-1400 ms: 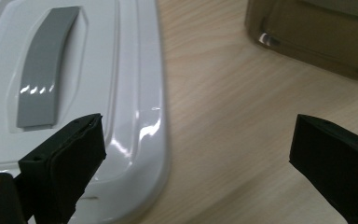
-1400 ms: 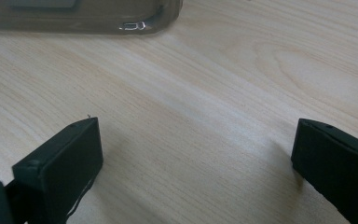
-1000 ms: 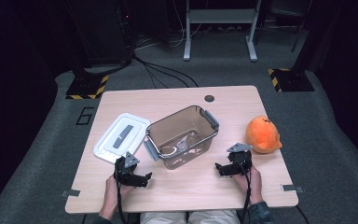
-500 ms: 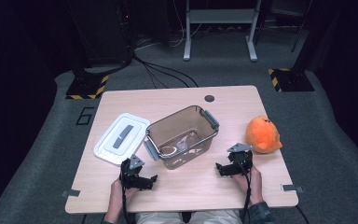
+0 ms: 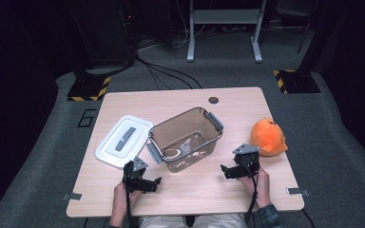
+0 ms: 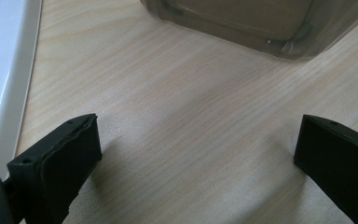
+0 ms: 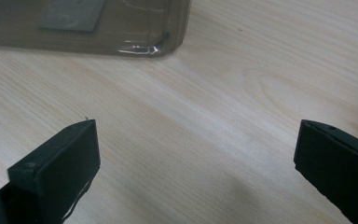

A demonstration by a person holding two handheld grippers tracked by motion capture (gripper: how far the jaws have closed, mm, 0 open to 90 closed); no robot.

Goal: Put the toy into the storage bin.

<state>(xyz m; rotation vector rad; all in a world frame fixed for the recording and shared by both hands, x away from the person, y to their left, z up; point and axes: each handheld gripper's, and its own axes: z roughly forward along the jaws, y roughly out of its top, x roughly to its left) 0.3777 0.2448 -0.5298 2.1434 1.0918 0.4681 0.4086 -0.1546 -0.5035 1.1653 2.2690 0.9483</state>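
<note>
A clear brownish plastic bin [image 5: 185, 137] with grey end handles stands mid-table, with a small cable-like item and a grey piece lying inside. Its white lid [image 5: 124, 140] lies flat to the bin's left. An orange plush toy [image 5: 267, 137] sits at the table's right edge. My left gripper [image 5: 154, 183] rests low near the front edge, just below the lid, open over bare wood [image 6: 196, 154]; the bin's base [image 6: 261, 23] is ahead of it. My right gripper [image 5: 224, 171] is open too, between bin and plush, with nothing between its jaws [image 7: 196, 158].
The wooden table [image 5: 185, 199] has a dark round grommet [image 5: 213, 100] near its far edge. Past the table stand black equipment, floor cables and a metal stand. The lid's white edge [image 6: 0, 84] runs close by my left gripper's left jaw.
My left gripper has slid a little to the right along the front of the table. The right gripper has barely moved. Both stay open.
</note>
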